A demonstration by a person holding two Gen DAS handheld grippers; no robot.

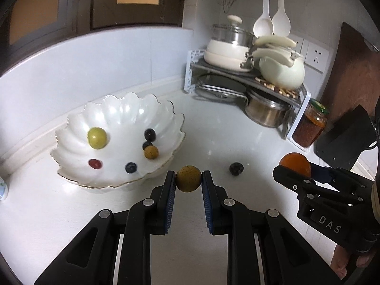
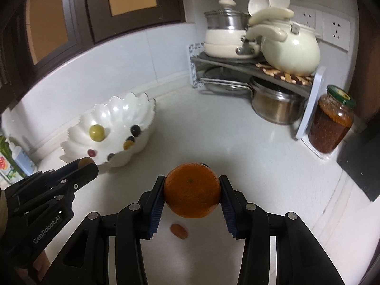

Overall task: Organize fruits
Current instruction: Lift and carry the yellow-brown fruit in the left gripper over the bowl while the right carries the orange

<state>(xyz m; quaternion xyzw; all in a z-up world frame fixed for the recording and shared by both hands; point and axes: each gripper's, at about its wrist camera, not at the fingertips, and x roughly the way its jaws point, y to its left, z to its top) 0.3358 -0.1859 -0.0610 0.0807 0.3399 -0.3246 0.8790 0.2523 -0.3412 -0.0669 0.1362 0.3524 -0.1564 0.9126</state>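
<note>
Clamped between the fingers of the left gripper [image 1: 188, 178] is a small brown speckled fruit [image 1: 188, 178], held just beside the scalloped white bowl [image 1: 78, 180]. An orange [image 2: 192, 190] is gripped by the right gripper [image 2: 192, 191] above the white counter [image 2: 261, 166], where a small reddish fruit [image 2: 178, 230] is lying.

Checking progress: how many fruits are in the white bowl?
6 in the white bowl: green one, red one, three dark ones, tan one. None seem hidden.
</note>
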